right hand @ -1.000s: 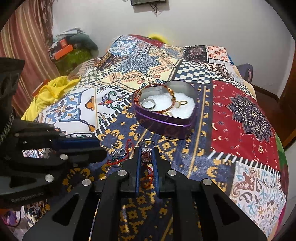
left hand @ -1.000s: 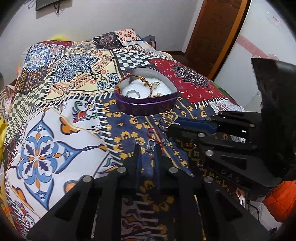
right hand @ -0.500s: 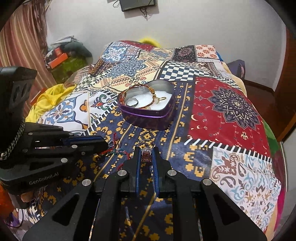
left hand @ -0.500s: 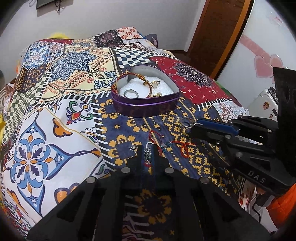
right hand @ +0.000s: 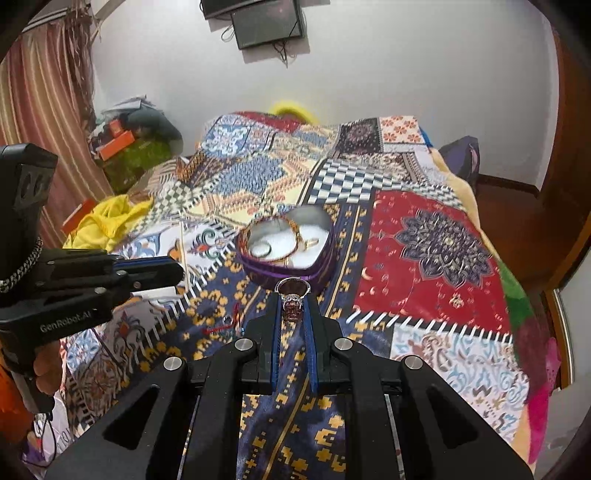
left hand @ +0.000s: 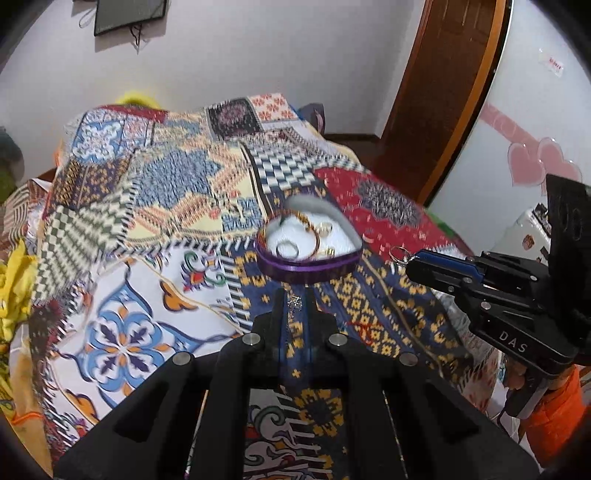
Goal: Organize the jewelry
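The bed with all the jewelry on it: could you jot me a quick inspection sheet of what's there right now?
Surface: patchwork bedspread covering the bed.
Job's things: purple heart-shaped tin holding a bangle and rings; red string bracelet loose on the spread.
Clutter: yellow cloth at the bed's edge.
Tongs: left tongs shut on a small silver charm; right tongs shut on a ring with a dark stone.
Cables: dangling under the wall screen.
Surroundings: striped curtain, wooden door.
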`<state>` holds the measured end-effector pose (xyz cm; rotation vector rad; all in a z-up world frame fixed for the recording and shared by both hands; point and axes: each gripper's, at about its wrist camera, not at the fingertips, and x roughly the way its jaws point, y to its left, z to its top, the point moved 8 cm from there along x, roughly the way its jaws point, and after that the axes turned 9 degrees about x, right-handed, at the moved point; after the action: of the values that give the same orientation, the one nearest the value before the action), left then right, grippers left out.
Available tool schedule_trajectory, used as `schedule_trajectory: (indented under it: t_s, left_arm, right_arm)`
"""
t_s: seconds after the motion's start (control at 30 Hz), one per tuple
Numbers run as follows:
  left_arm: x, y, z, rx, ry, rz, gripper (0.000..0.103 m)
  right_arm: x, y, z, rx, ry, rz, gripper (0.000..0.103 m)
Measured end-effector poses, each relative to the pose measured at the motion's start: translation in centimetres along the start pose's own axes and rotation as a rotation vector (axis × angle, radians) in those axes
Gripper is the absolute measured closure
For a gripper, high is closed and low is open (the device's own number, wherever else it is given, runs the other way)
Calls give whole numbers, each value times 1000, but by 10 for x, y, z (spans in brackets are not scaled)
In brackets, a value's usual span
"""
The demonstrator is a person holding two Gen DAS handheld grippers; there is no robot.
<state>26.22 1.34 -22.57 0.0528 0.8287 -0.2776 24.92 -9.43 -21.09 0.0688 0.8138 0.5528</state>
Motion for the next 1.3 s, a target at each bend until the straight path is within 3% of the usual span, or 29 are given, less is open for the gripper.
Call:
schedule_trajectory:
  t_s: [0.3, 0.67, 1.3]
  left_arm:
    - [-18, 0, 29, 20, -76, 17, 97]
    - [-5, 0, 58, 38, -116, 7, 97]
    - [69, -1, 60, 27, 1, -57, 98]
  right_arm:
    - [-14, 0, 23, -5, -70, -12, 92]
    - [-14, 3, 47, -20, -118, -2, 92]
    - [48, -3, 31, -29, 38, 7, 92]
